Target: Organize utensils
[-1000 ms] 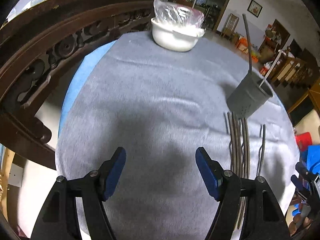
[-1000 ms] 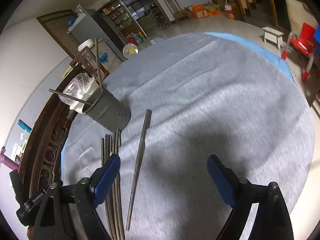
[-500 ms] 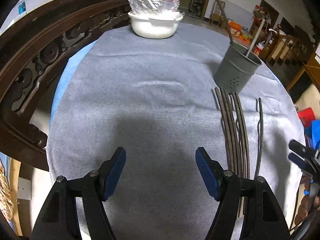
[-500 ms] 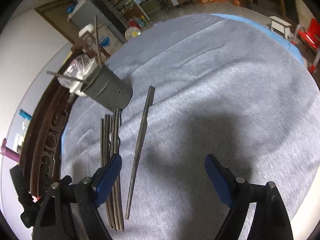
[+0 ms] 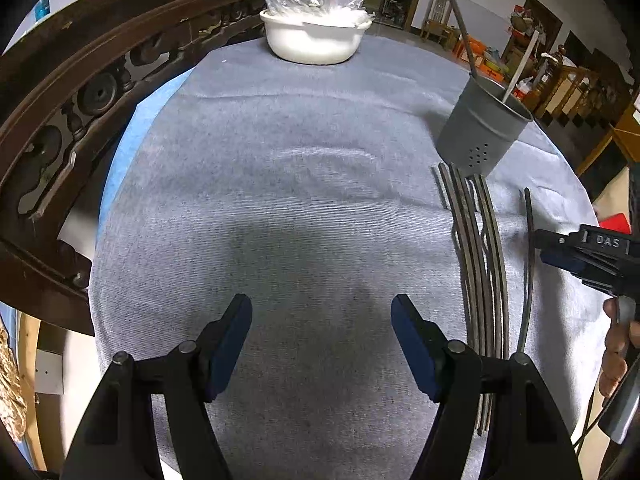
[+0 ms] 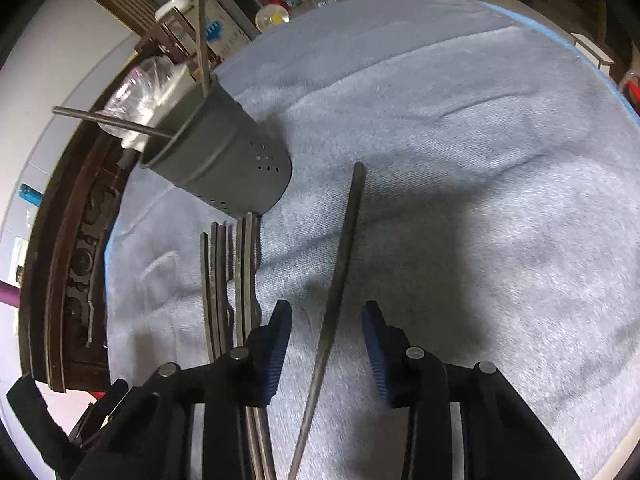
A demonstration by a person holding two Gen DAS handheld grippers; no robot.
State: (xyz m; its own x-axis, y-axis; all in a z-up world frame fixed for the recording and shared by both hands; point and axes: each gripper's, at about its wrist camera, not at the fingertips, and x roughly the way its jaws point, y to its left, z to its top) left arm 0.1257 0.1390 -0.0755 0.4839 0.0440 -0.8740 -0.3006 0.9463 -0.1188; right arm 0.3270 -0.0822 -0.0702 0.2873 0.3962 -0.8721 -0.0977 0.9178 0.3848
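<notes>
Right gripper (image 6: 326,338) is straddling the lone utensil (image 6: 340,280) now, jaws just been closing in, the thin handle running up between the blue pads (image 6: 276,344) with a gap on each side: not pinched yet, by the look of it. That utensil lies flat on the cloth (image 6: 460,120), apart from the bunch (image 6: 232,276) of like pieces lined up just beside the left pad, their far ends reaching the foot of the grey holder (image 6: 224,160). The holder stands upright with two pieces already poking out of it, so that is likely where this one goes. It reads as a slim, stiff metal strip, light, probably slick, and lying low in the nap; I'd take it across the narrow handle about where the pads sit, squarely, since a thin flat bar could swivel in the grip or skid out. Over to the left gripper (image 5: 322,344): jaws spread wide, nothing between them, hanging over bare cloth. From there the right gripper (image 5: 560,248) shows at the edge, with the person's hand (image 5: 618,352) behind it. The surface is a soft grey towel-like cloth over a round table, blue showing at its rim (image 5: 120,152), with a few creases. A white bowl (image 5: 312,40) with a plastic bag in it sits at the far side, a carved dark wooden chair-back (image 5: 80,92) curves alongside, and behind lies a cluttered room with shelves and wooden furniture.
</notes>
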